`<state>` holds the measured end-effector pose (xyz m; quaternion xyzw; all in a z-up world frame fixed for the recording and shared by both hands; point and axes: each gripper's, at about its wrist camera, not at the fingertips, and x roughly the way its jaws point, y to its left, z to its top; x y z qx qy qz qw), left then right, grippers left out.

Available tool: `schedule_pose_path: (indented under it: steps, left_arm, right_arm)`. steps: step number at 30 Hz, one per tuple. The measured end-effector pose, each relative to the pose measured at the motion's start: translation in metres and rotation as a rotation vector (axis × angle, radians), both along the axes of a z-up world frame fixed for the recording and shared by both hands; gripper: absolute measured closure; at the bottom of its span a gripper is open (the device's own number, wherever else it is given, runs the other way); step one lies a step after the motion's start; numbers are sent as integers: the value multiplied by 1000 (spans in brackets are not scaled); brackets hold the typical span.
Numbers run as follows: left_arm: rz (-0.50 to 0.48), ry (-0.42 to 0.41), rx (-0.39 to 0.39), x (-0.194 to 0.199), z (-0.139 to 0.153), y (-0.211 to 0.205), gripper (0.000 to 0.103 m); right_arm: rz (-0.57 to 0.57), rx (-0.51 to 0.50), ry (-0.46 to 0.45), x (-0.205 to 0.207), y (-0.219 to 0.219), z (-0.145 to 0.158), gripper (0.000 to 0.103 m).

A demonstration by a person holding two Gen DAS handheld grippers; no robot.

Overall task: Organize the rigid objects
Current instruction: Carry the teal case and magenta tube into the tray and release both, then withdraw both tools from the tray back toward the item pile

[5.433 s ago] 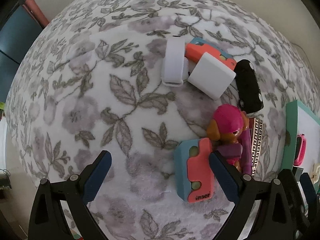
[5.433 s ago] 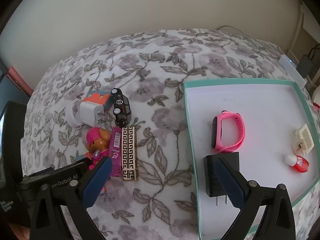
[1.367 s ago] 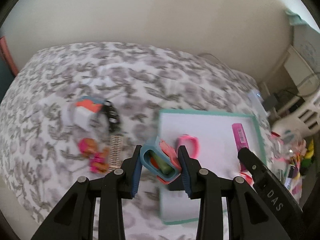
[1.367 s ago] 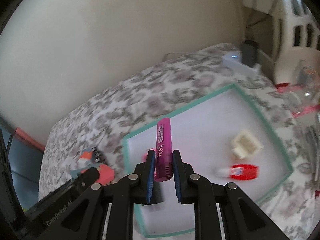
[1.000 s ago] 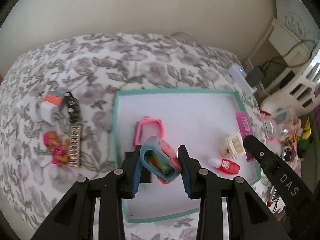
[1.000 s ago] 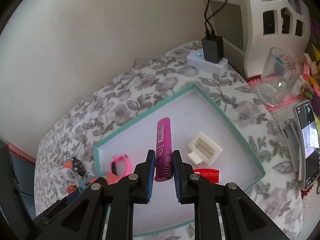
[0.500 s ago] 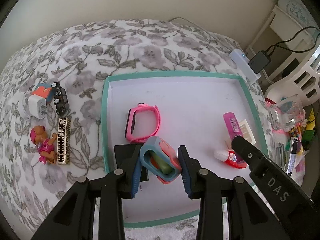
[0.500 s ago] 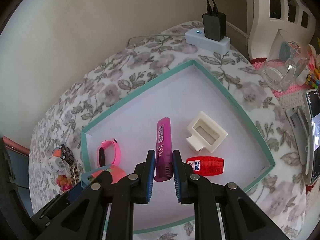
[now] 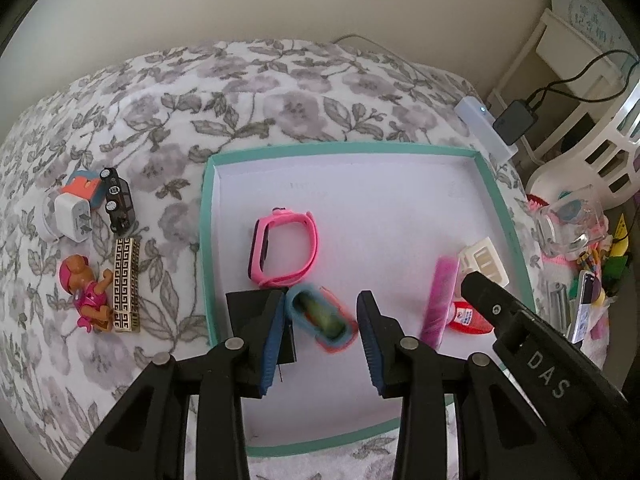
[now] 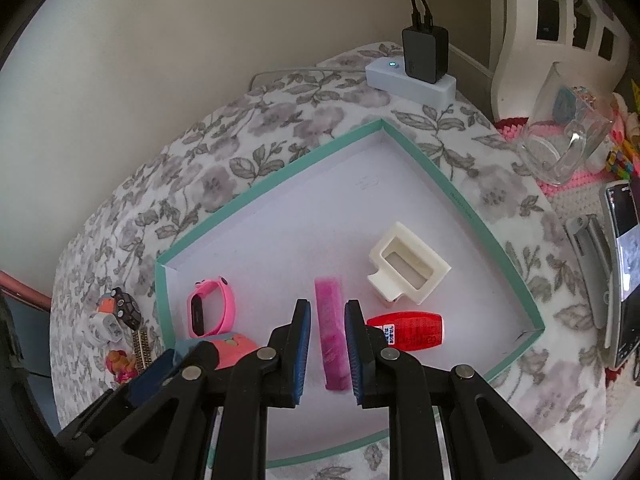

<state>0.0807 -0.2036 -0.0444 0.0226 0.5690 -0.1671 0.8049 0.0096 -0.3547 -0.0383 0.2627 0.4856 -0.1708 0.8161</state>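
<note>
Left of tray: white charger (image 9: 72,220), black toy car (image 9: 118,202), pup figure (image 9: 86,296) and patterned bar (image 9: 127,284) lie on the floral cover (image 9: 280,92), outside the tray.
Tray (image 9: 206,240): teal rim, white floor.
Tray, left part: pink watch (image 9: 286,254); black adapter (image 9: 246,308) just below it, in the near corner.
Left gripper (image 9: 322,332): jaws apart, just been opening. The blue-and-coral toy (image 9: 322,318) sits between them, blurred, with a gap to the right pad. Not clamped.
Right gripper (image 10: 326,344): jaws drawn close together, pink tube (image 10: 330,332) between them over the tray floor. Tube blurred; cannot tell whether the pads bear on it.
Tray, right part: red bottle (image 10: 406,330) just beside the tube; cream clip (image 10: 408,268) behind the bottle.
</note>
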Motion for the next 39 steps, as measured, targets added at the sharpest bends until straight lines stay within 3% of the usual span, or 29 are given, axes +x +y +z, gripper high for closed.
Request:
schedule_pose_path:
  steps: [2, 11, 18, 22, 26, 36, 39]
  left_arm:
    - [5, 0, -10, 0, 2, 2, 57]
    - [76, -13, -38, 8, 12, 25, 47]
    - [159, 0, -43, 19, 14, 50, 42]
    - [214, 6, -11, 25, 11, 66, 29]
    - [273, 18, 19, 32, 8, 85, 29]
    - [423, 48, 78, 43, -3, 130, 28]
    - [463, 44, 87, 46, -2, 143, 14]
  right_arm:
    - [0, -5, -3, 0, 0, 2, 84]
    - [1, -45, -46, -1, 6, 18, 84]
    - [30, -67, -19, 5, 16, 12, 84]
    - [66, -94, 7, 10, 29, 7, 81]
    - [97, -117, 17, 14, 39, 5, 69]
    - [139, -138, -29, 19, 59, 13, 61]
    - [156, -152, -49, 21, 67, 17, 46]
